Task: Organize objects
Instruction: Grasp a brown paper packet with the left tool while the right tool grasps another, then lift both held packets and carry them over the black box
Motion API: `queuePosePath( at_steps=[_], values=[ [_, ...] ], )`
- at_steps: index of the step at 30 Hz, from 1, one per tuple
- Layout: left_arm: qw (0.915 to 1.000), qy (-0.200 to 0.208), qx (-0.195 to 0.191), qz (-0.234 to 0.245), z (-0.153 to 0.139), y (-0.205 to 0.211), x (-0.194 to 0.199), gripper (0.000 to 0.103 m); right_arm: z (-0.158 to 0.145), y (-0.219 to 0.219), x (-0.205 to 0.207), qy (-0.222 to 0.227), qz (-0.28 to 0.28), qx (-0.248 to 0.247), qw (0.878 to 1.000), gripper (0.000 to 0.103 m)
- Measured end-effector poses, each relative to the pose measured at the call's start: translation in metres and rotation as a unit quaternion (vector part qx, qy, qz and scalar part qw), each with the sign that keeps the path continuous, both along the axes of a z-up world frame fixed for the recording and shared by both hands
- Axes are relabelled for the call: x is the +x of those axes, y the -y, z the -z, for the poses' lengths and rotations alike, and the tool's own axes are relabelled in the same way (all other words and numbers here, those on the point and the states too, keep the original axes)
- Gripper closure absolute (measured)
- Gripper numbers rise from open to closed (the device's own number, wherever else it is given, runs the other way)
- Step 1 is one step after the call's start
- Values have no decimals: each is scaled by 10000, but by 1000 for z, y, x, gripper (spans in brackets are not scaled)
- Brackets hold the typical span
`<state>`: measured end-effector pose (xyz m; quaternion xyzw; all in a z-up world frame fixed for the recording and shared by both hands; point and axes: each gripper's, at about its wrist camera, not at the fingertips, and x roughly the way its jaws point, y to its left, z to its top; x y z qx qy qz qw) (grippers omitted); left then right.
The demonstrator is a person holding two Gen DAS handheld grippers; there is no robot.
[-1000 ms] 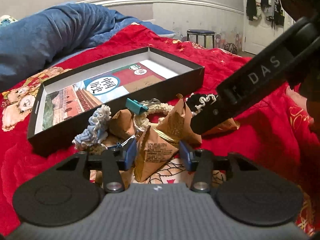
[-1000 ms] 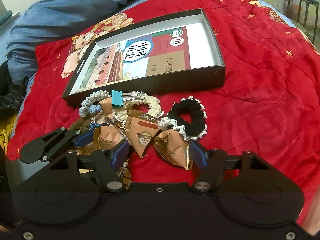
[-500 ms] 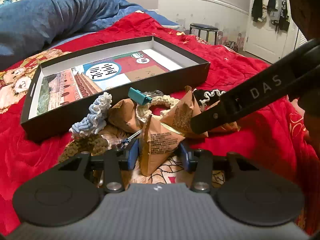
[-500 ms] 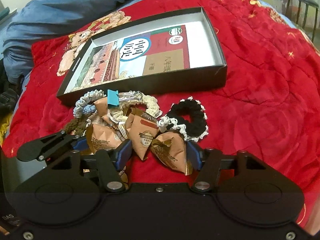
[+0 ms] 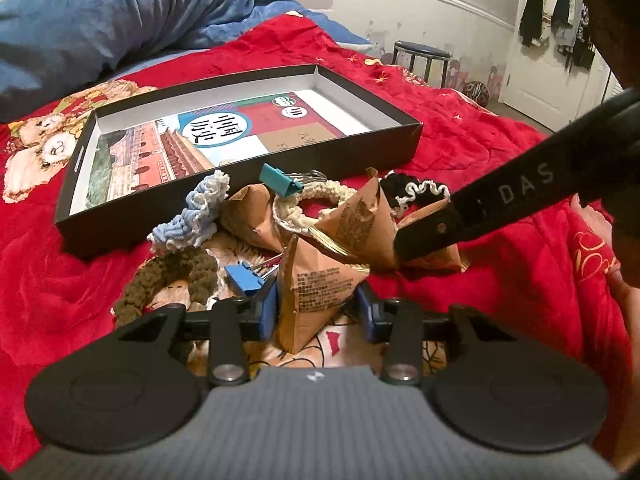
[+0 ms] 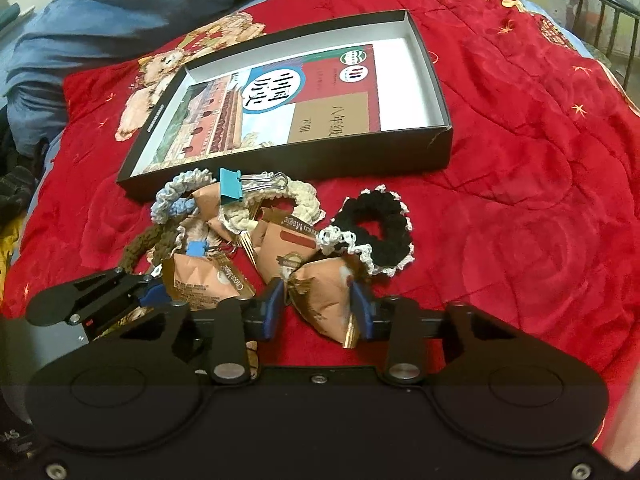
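Home bedroom: red quilt [image 5: 500, 168] on bed w/ blue duvet [image 5: 100, 12], clothes [image 5: 556, 4] on door.

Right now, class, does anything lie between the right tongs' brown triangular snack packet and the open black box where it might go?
Yes. Beyond the brown triangular snack packet between the right tongs lie another brown packet, the cream crocheted scrunchie and the teal binder clip, all before the black cardboard box. Lifting over them looks feasible.
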<state>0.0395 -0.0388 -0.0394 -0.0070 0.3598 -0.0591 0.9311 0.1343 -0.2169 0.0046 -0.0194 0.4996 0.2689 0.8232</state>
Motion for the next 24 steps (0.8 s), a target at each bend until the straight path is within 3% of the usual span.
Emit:
queuePosePath(
  at_steps=[6, 11, 24],
  values=[
    [10000, 10, 43, 21, 2, 0, -1, 58, 2, 3, 2, -51, 62, 144, 9999, 71],
    [10000, 44, 61, 50, 3, 1, -1, 59, -10, 0, -3, 265, 25, 117, 9996, 72],
    [9996, 213, 53, 179, -8, 5, -17, 60, -29, 10, 2, 246, 125, 765, 9967, 73]
  ],
)
